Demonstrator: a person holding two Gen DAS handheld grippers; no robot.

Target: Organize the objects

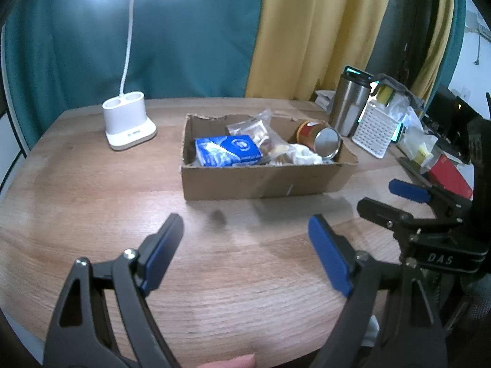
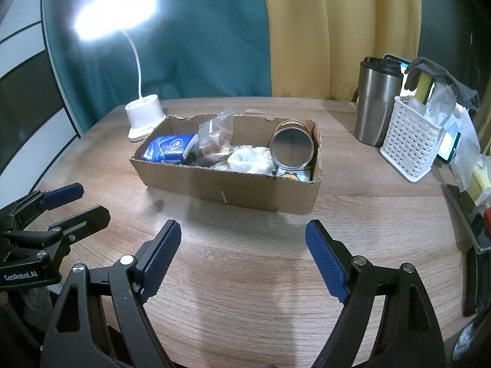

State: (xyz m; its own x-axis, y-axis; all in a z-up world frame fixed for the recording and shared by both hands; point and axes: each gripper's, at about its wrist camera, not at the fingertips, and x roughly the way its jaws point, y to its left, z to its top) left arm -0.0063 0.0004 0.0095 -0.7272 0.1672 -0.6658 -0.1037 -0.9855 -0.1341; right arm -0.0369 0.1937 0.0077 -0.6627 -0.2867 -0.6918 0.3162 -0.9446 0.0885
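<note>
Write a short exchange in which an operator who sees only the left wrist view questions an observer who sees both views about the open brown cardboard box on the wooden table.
Operator: Is anything hidden behind the near wall of the brown cardboard box, below the red-and-gold tin can?
Observer: Yes. The right wrist view shows a small pale packet with a cartoon face in that corner, partly covered by the can.
Operator: Is the right gripper holding anything?
Observer: No. Its own camera shows both blue pads wide apart, with only the wooden table between them.
</note>
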